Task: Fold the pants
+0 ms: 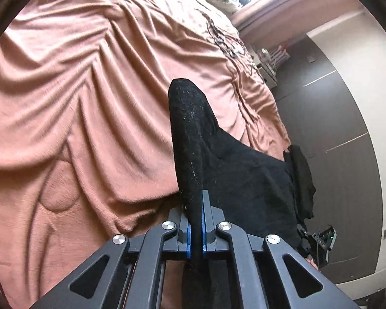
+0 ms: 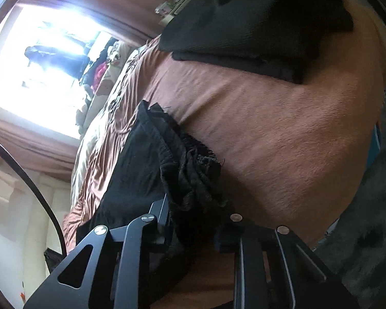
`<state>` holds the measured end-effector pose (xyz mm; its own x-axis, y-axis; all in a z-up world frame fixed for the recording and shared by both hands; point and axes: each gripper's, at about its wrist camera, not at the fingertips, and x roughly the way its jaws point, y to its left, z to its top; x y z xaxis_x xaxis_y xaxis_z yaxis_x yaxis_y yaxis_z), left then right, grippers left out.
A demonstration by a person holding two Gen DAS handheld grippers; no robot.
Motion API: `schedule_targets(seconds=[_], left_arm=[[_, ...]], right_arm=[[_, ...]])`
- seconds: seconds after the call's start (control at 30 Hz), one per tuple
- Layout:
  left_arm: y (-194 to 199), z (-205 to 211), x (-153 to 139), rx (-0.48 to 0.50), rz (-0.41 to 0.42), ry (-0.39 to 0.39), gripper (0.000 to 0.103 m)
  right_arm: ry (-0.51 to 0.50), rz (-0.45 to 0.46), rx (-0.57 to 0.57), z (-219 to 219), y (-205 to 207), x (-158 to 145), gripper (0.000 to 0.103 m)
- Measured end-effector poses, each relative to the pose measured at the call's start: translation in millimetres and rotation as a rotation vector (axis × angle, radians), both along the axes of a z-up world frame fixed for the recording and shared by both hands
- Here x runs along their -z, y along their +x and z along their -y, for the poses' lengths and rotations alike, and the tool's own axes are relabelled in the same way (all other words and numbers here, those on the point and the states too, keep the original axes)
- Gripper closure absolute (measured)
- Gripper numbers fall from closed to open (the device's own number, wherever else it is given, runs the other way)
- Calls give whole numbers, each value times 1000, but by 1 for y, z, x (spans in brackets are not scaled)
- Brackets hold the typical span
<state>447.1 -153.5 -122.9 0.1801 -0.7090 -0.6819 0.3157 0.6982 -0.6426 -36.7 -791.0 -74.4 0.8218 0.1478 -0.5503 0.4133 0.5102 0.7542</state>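
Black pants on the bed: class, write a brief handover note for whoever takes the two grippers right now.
Left gripper: shut on a fold of the black pants, lifted over the pink blanket.
Right gripper: bunched pants fabric sits between its fingers; whether it is clamped cannot be told.
A second dark garment lies further along the bed.
Done: both ends picked up.
Left: probably lay the pants flat, fold them, release.
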Motion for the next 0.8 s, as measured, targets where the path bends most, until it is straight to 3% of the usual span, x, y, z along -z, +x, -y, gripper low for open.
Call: schedule_targets(seconds=[0.17, 0.5, 0.8], left_arm=[[6, -27, -12, -36, 24, 19, 98], [22, -119, -23, -154, 46, 65, 98], [38, -186, -25, -223, 50, 74, 98]], right_arm=[[-16, -20, -77, -25, 13, -2, 84], [-19, -15, -260, -82, 63, -11, 84], [-34, -44, -350, -123, 116, -4, 84]])
